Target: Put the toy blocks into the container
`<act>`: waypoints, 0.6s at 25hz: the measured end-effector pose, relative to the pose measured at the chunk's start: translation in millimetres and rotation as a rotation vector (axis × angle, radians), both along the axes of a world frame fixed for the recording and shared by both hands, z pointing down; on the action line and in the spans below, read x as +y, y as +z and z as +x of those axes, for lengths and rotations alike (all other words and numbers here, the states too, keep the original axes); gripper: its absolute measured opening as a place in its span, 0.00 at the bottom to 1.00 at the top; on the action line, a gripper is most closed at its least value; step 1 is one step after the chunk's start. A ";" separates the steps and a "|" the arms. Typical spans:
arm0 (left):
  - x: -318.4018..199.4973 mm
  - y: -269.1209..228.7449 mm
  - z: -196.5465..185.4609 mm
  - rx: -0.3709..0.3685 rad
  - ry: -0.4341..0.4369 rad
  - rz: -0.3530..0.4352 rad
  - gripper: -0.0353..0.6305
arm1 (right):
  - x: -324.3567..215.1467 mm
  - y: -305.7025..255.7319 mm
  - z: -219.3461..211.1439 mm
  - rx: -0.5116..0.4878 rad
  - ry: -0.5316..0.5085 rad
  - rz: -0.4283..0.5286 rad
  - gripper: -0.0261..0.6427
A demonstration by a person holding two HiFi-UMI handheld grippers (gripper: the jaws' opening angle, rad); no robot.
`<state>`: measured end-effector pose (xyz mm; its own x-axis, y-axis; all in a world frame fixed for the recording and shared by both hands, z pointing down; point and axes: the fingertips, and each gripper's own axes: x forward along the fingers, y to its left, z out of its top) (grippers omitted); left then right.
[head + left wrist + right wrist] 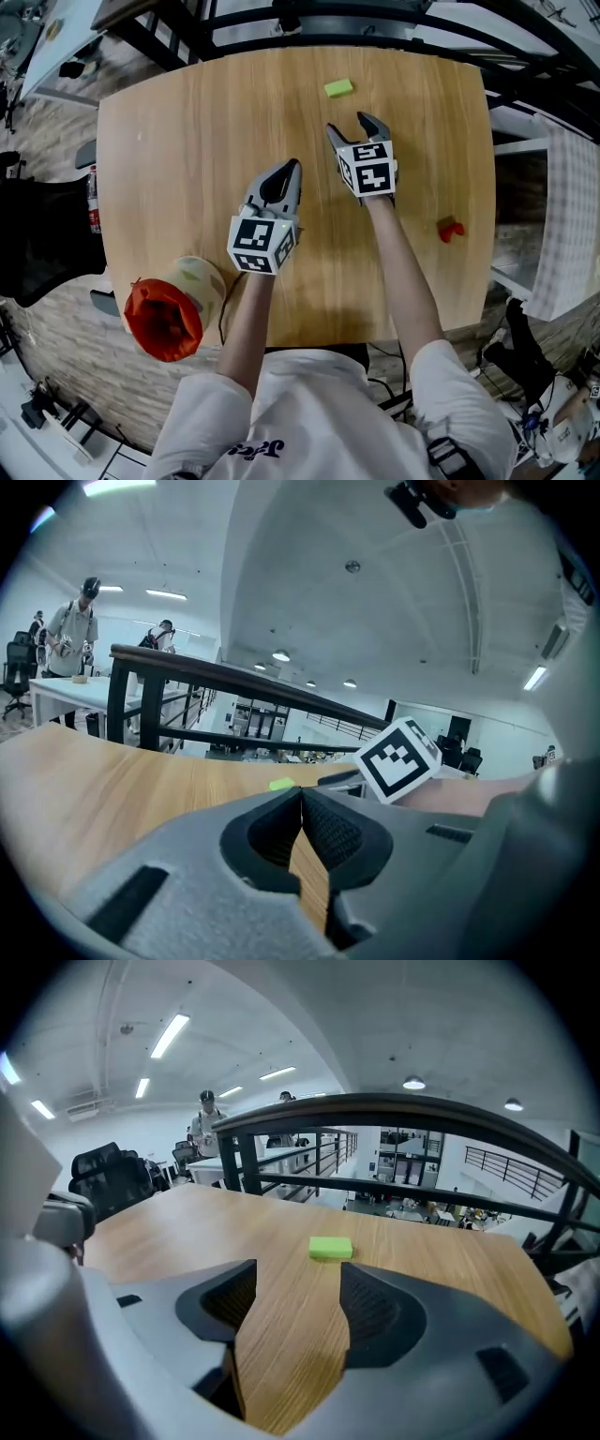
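Observation:
A green block point(338, 88) lies flat at the far side of the wooden table point(178, 141). My right gripper point(358, 128) is open just short of it and empty; in the right gripper view the green block point(330, 1248) lies beyond the jaw tips. A red block point(450, 229) rests near the table's right edge. My left gripper point(291, 165) is shut with nothing in it, over the table's middle. In the left gripper view the green block point(281, 784) shows far off, beside the right gripper's marker cube point(397, 757). The red-rimmed container point(167, 315) stands at the near left corner.
Black railings point(375, 1115) run beyond the table's far edge. A black chair point(37, 234) stands to the left of the table. People stand at a white desk point(66, 691) far in the background.

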<state>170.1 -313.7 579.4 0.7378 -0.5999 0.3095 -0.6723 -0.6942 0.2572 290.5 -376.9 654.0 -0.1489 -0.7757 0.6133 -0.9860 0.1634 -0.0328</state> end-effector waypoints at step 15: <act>-18.4 9.2 2.3 0.010 -0.021 -0.027 0.07 | -87.0 43.6 32.1 0.094 0.073 -0.123 0.46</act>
